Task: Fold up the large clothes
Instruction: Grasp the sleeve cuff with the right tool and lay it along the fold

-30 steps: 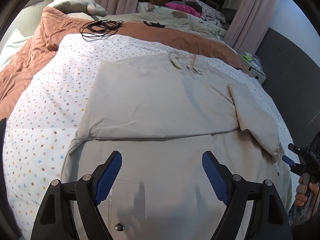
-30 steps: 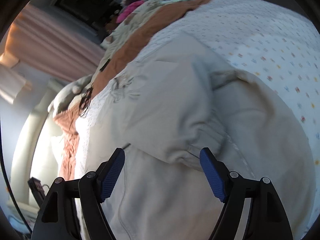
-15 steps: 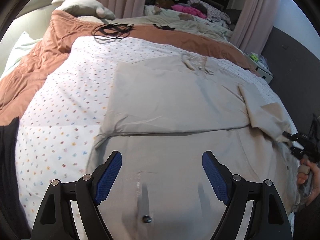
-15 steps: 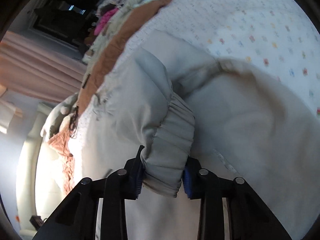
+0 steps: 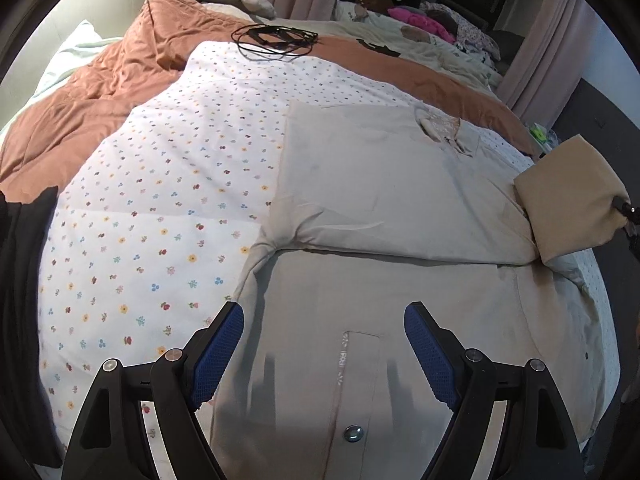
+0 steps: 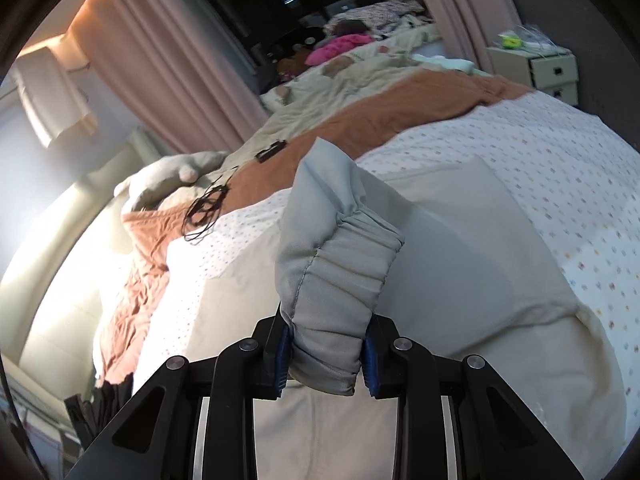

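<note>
Beige jacket lies spread across the floral quilt on the bed. Only the right wrist view shows the right gripper clamped on the gathered sleeve cuff, lifted. The left gripper hangs wide open above the hem, holding nothing.

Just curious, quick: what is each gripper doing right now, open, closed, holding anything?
Left gripper: open, holding nothing, above the beige jacket.
Right gripper: jaws have just closed on the jacket's elastic sleeve cuff, lifted off the bed.
</note>
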